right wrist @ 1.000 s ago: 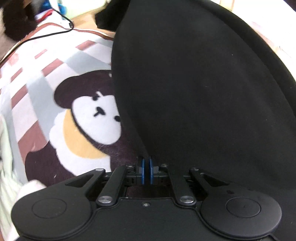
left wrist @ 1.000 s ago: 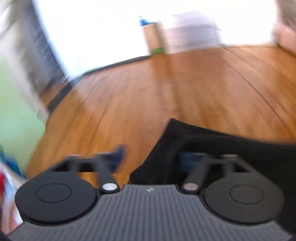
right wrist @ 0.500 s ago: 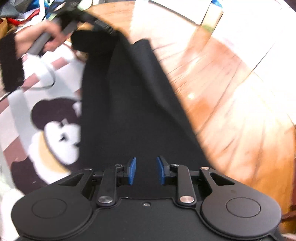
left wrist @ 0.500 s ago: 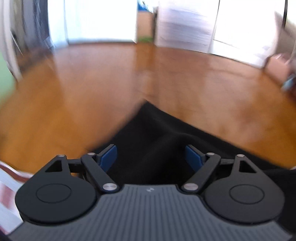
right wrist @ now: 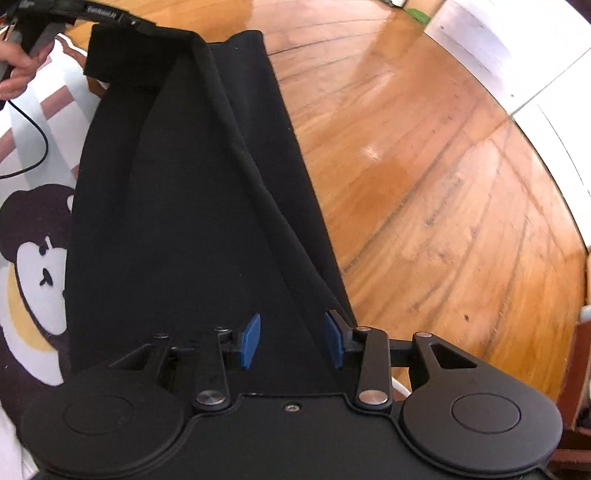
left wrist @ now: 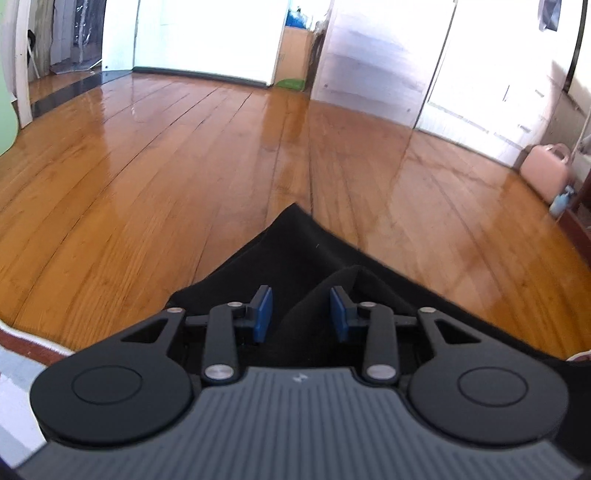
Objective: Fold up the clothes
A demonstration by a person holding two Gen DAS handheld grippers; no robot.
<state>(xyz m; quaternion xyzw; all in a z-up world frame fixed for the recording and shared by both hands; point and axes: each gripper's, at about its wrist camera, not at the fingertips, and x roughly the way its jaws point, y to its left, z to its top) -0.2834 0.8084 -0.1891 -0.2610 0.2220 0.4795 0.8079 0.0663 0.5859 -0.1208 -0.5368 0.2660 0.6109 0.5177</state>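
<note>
1. The right tool (right wrist: pixel 291 341) points steeply down; its blue pads are apart and opening, with the black knit garment (right wrist: pixel 177 206) under the gap and not pinched.
2. Ahead of it, the garment stretches away as a long folded strip over a printed cartoon-bear blanket (right wrist: pixel 33 258), and its right edge hangs beyond the glossy wooden floor (right wrist: pixel 424 184).
3. The left tool (left wrist: pixel 301 314) is closing around a raised fold of the same black garment (left wrist: pixel 295 251); whether the pads already press it, I cannot tell.
4. At the far end of the strip, a hand (right wrist: pixel 14 74) holds the left tool (right wrist: pixel 103 16).
</note>
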